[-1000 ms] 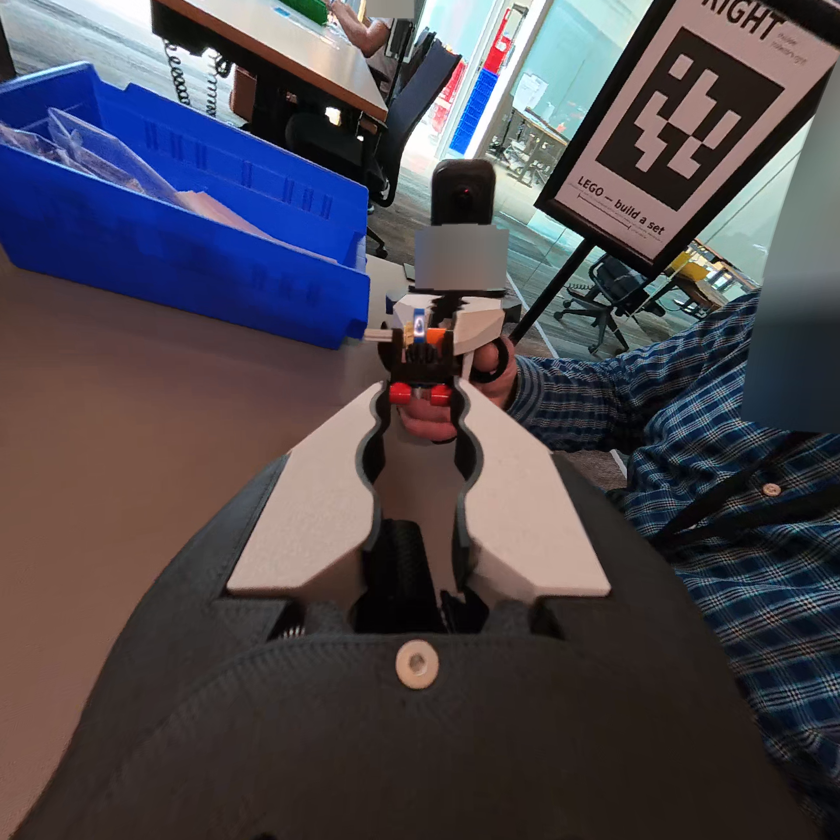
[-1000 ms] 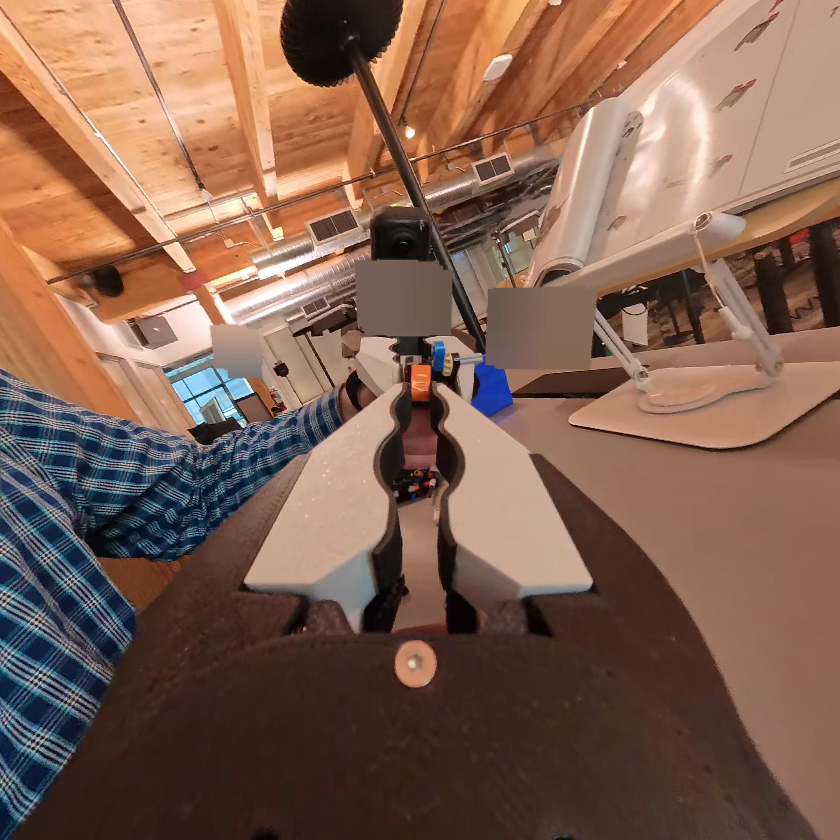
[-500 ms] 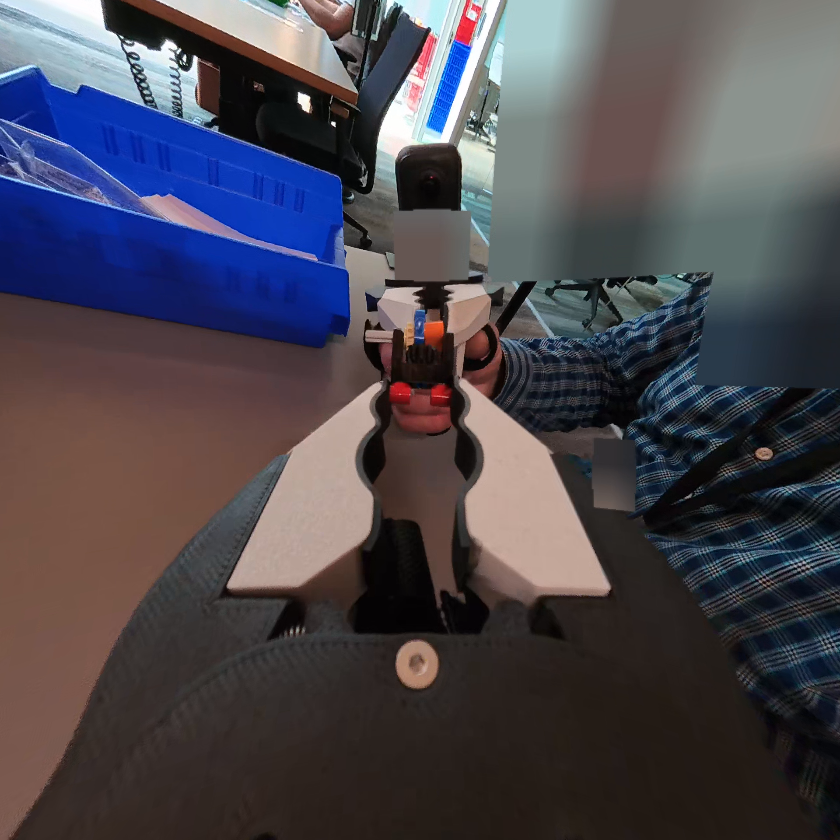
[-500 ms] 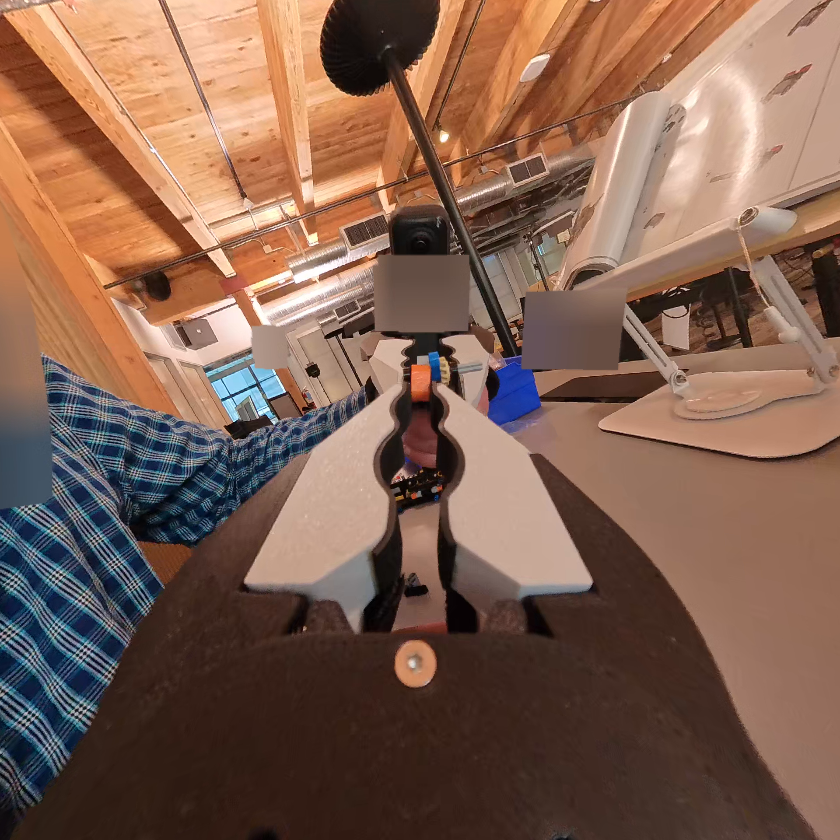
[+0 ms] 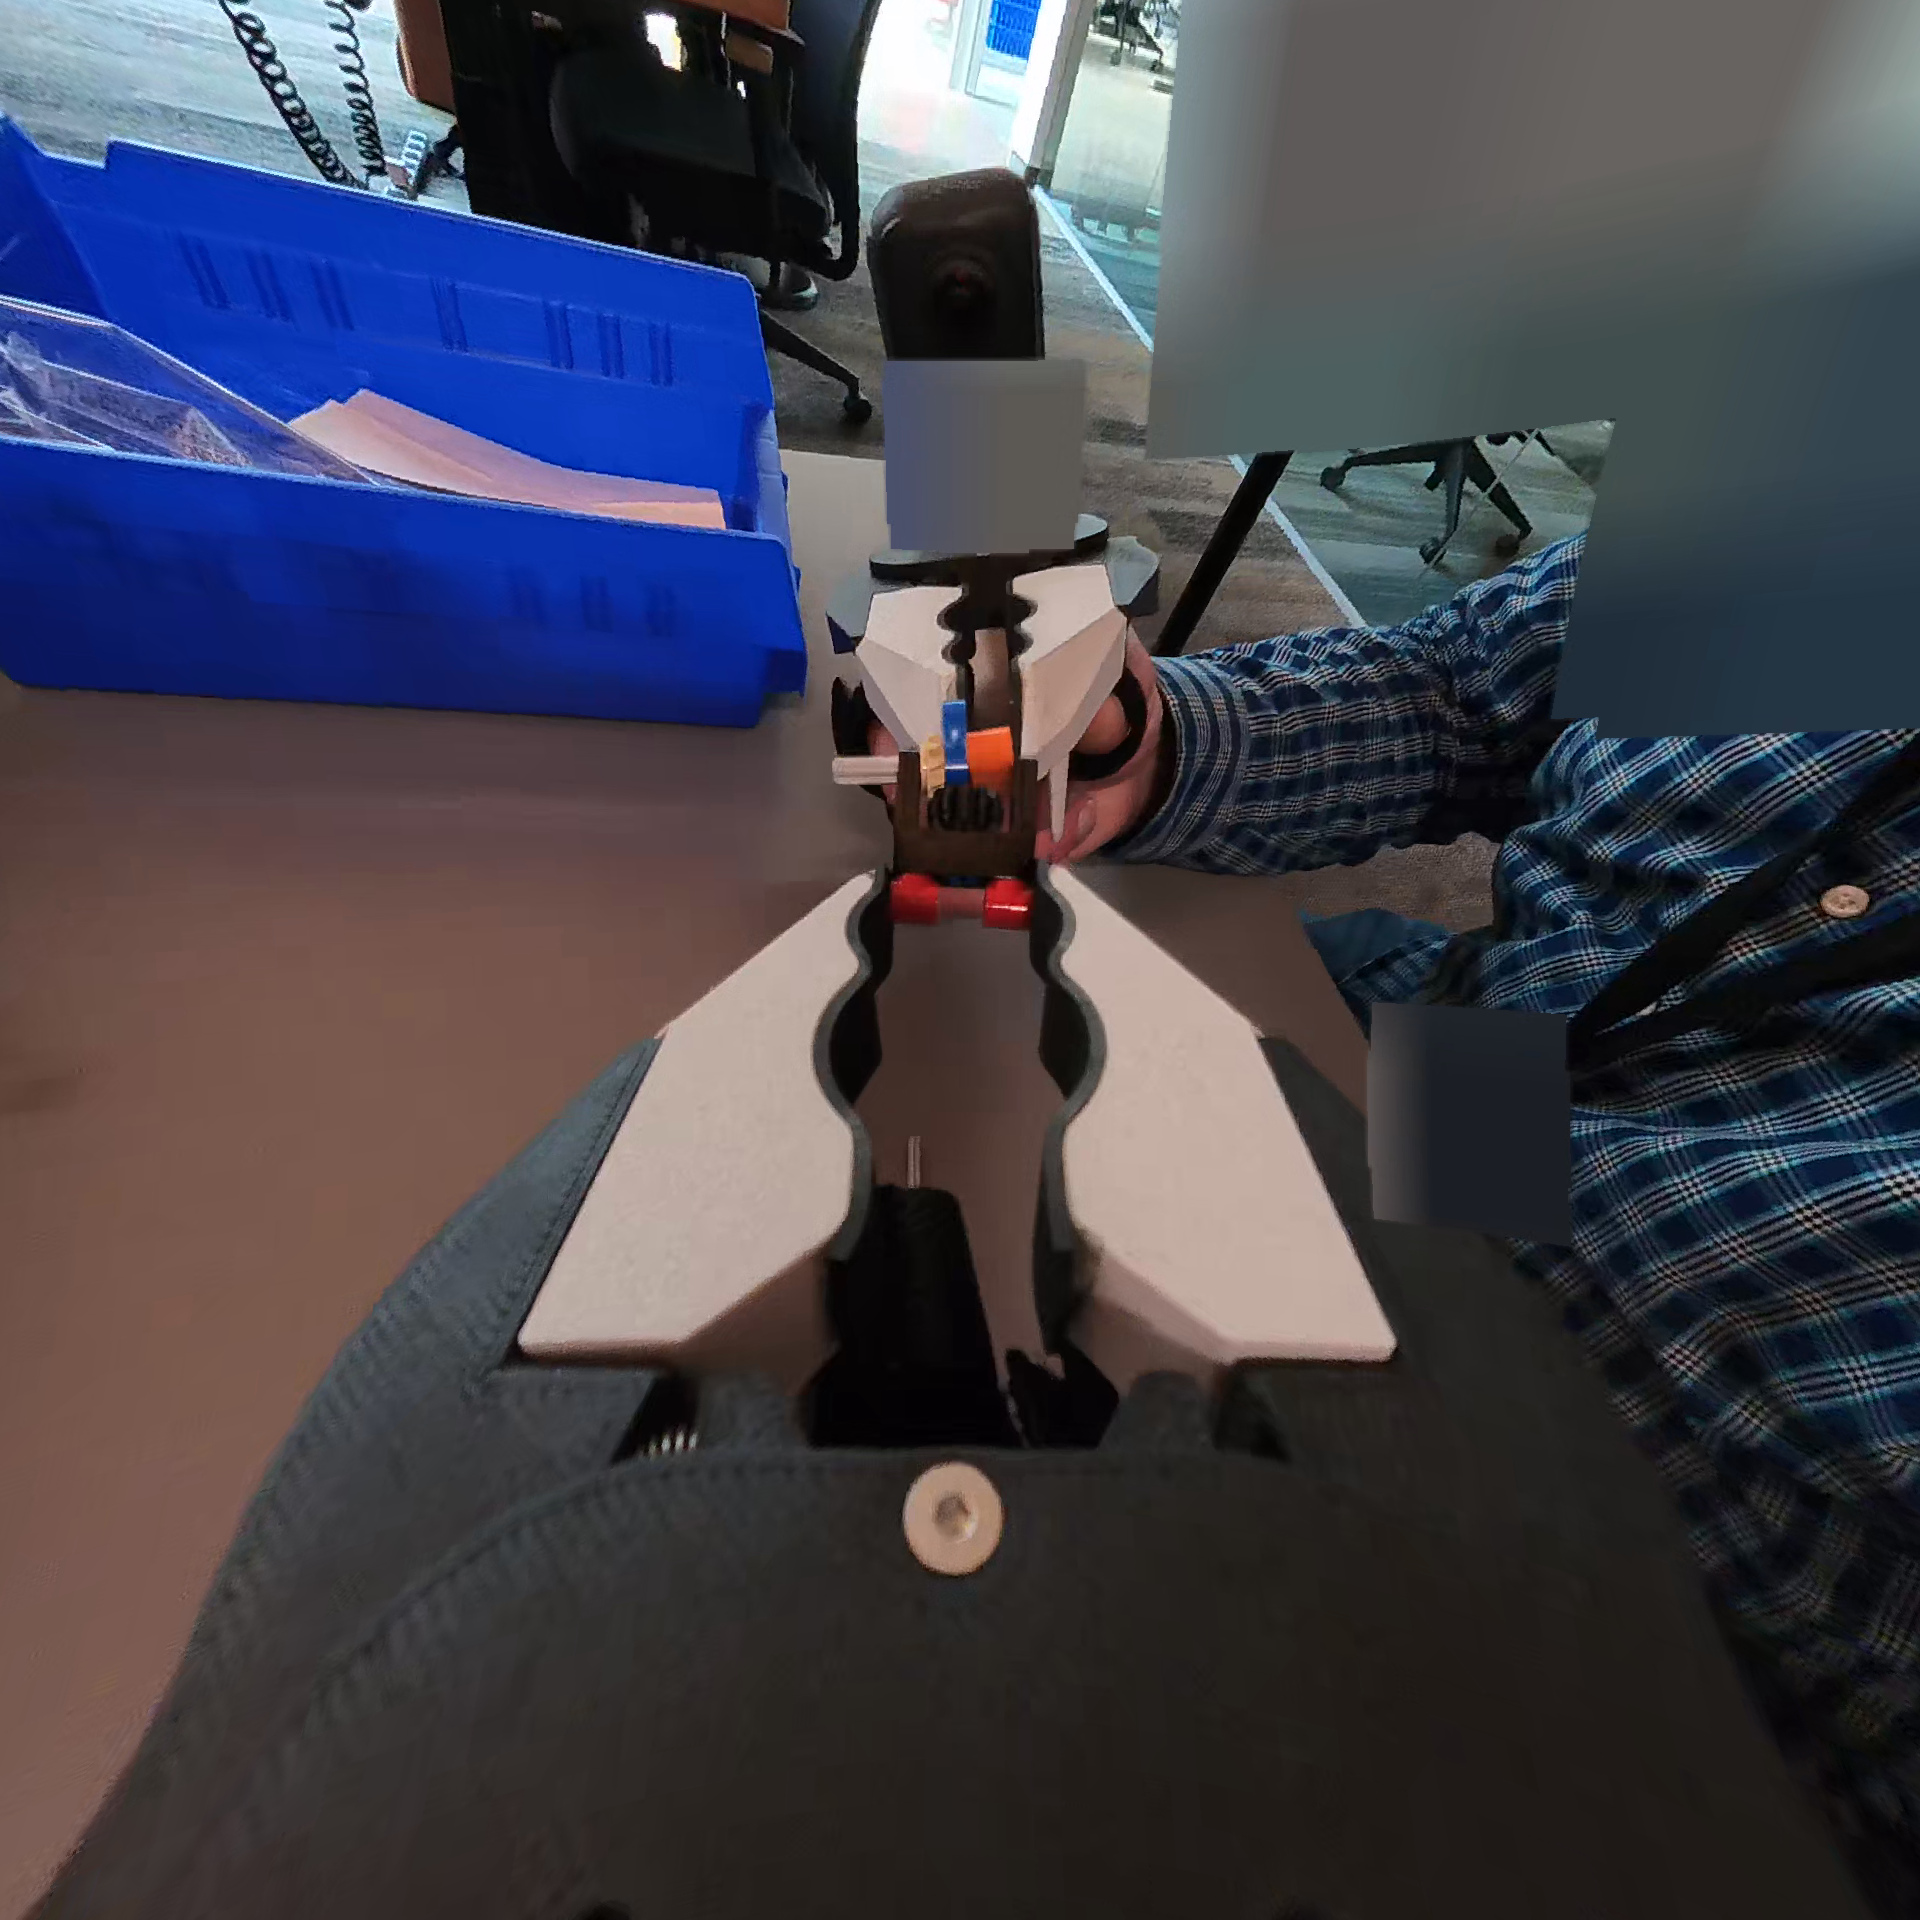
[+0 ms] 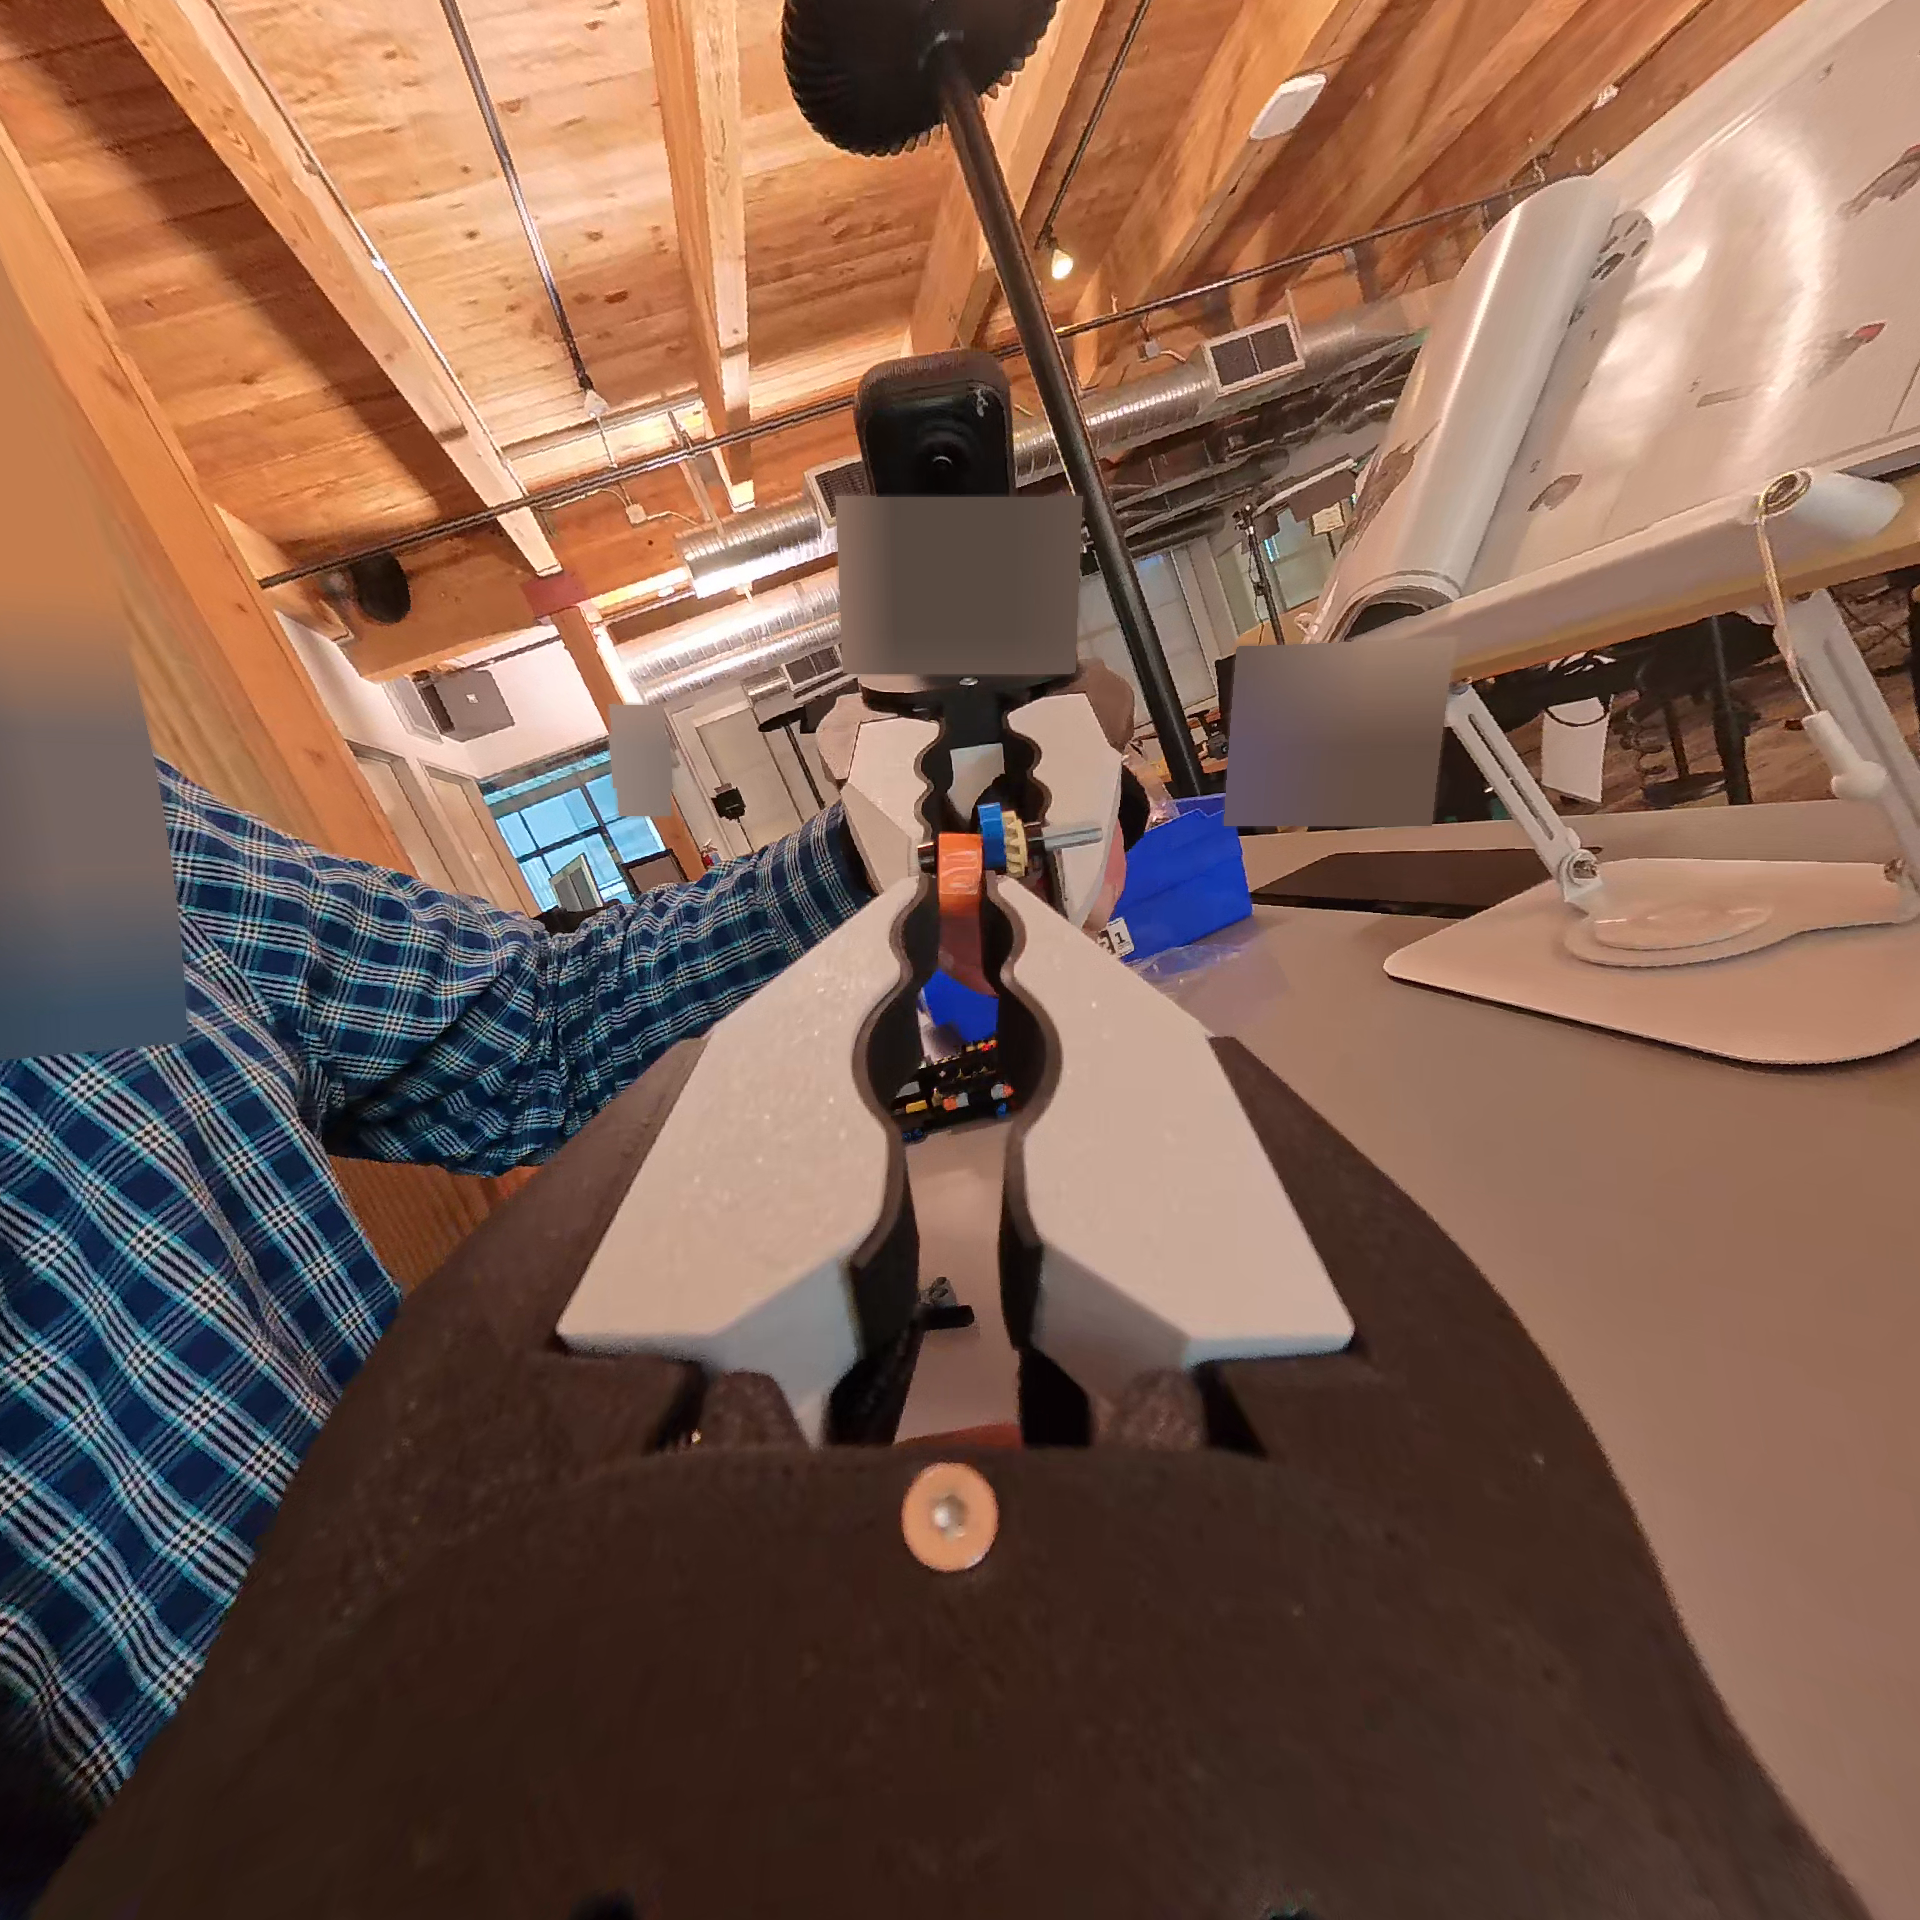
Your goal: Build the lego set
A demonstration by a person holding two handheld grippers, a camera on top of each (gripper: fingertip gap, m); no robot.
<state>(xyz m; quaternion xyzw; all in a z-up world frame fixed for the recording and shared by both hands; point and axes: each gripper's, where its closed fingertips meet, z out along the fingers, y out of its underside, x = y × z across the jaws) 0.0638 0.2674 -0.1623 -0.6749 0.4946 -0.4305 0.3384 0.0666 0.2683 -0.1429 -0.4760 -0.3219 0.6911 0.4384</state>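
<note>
A small lego assembly (image 5: 961,831) hangs between my two grippers above the table: a black frame with a gear, red connectors (image 5: 914,902), an orange piece (image 5: 987,748), blue and tan gears and a white axle (image 5: 862,769). My left gripper (image 5: 961,896) is shut on the red end of it. My right gripper (image 6: 958,885) is shut on the orange piece (image 6: 958,852) at the other end. Each gripper faces the other: the right one shows in the left wrist view (image 5: 982,686), the left one in the right wrist view (image 6: 982,800).
A blue bin (image 5: 416,603) with plastic bags and a booklet stands at the table's far left. An open instruction book on a white stand (image 6: 1662,935) is on the right. Loose lego parts (image 6: 956,1086) and a smaller blue bin (image 6: 1184,873) lie beyond. A person's plaid sleeve (image 5: 1351,748) reaches in. Less than 4 cm separates the two grippers' tips.
Both grippers keep their hold on the assembly. The left wrist view has tilted down toward the table, and each gripper looks larger and nearer in the other's view.
</note>
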